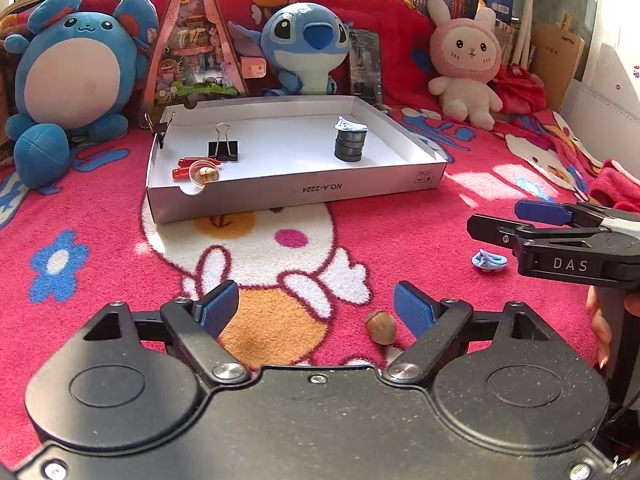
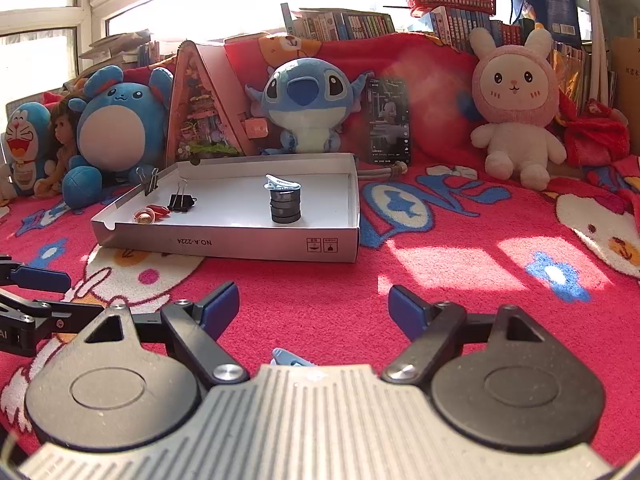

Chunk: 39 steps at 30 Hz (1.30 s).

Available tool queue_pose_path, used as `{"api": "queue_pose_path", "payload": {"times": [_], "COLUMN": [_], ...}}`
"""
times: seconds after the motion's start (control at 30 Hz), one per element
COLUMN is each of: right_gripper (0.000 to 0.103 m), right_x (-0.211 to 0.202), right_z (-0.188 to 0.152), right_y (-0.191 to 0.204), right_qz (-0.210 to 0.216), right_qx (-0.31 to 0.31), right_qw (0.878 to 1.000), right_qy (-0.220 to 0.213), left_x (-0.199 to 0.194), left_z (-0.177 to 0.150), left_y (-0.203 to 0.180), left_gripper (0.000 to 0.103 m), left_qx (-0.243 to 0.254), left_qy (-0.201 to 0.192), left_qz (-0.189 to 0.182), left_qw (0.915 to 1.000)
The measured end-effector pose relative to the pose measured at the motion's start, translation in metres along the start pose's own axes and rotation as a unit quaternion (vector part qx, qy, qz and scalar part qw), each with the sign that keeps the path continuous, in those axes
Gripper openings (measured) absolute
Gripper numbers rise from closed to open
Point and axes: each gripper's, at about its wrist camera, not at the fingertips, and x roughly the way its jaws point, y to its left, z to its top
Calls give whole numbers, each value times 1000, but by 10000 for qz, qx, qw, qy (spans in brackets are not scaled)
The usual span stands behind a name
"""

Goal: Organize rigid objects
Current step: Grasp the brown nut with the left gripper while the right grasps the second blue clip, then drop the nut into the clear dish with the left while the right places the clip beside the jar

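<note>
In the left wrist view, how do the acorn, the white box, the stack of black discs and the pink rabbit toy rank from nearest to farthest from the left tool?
1. Acorn: on the blanket, just beside the left tool, by its right finger.
2. White box: ahead, its front wall comes next.
3. Stack of black discs: inside the box, toward its right.
4. Pink rabbit toy: far back on the right.

Sunlit windows (image 2: 40, 12), perhaps bookshelves (image 2: 344, 24)

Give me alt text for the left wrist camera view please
Open left gripper over a red blanket, an acorn by its right pad. Ahead, a white tray holds clips and stacked discs; the right gripper enters at right.
</note>
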Motion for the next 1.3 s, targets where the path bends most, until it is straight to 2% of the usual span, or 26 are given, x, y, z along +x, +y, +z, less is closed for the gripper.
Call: {"api": "queue_pose_path", "payload": {"times": [0.13,0.33,0.4,0.53,0.57,0.6,0.63,0.67,0.7,0.77,0.97,1.3], "right_gripper": [89,89,89,84,82,79,75,64,48,41,41,41], "right_x": [-5,-4,-4,-2,-2,-1,-1,-1,0,-1,-1,12], "right_z": [-13,-25,-27,-33,-34,-35,-36,-37,-37,-38,-34,-10], "right_y": [3,4,7,15,17,19,20,22,23,26,29,35], "right_qz": [-32,-122,-283,-440,-418,-371,-339,-314,-299,-284,-152,-55], "right_qx": [-86,-39,-74,-234,-252,-270,-267,-260,-255,-266,-204,-130], "right_qw": [9999,9999,9996,9988,9988,9989,9991,9992,9992,9992,9997,9999], "right_qy": [69,94,30,-32,-14,16,28,48,69,57,71,-47], "left_x": [2,8,9,10,11,11,10,9,9,9,11,14], "left_z": [-10,-17,-17,-19,-20,-21,-21,-22,-21,-21,-12,19], "left_y": [-13,-24,-27,-32,-33,-35,-35,-35,-35,-34,-25,2], "left_gripper": [84,72,57,45,35,23,19,17,17,17,17,17], "left_qx": [97,138,192,179,203,235,251,239,213,167,9,-254], "left_qy": [75,55,4,-48,-63,-82,-95,-106,-107,-102,-96,-307], "left_qz": [-81,-52,-28,21,57,108,126,130,127,138,216,655], "left_qw": [9999,9999,9998,9998,9998,9996,9996,9996,9996,9997,9997,9971]}}
